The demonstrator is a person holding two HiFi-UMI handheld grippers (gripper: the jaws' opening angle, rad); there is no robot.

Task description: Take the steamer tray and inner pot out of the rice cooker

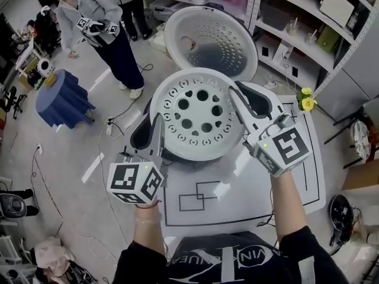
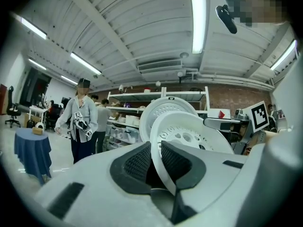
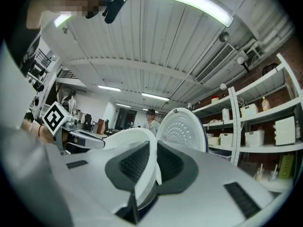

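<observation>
A white round steamer tray [image 1: 198, 114] with many holes hangs level over the rice cooker [image 1: 175, 157], whose perforated lid [image 1: 210, 40] stands open behind. My left gripper [image 1: 155, 136] is shut on the tray's left rim, and my right gripper [image 1: 246, 108] is shut on its right rim. In the left gripper view the rim [image 2: 158, 145] runs between the dark pads of the left gripper [image 2: 156, 162]. The right gripper view shows the same: the rim [image 3: 142, 145] is pinched in the right gripper [image 3: 152, 167]. The tray hides the inner pot.
The cooker sits on a white mat [image 1: 237, 206] with black lines. A person [image 1: 103, 22] stands at the back left near a blue-draped stool [image 1: 62, 99]. Shelves [image 1: 308, 16] line the right side, with yellow flowers [image 1: 306, 99] below. Cables lie on the floor.
</observation>
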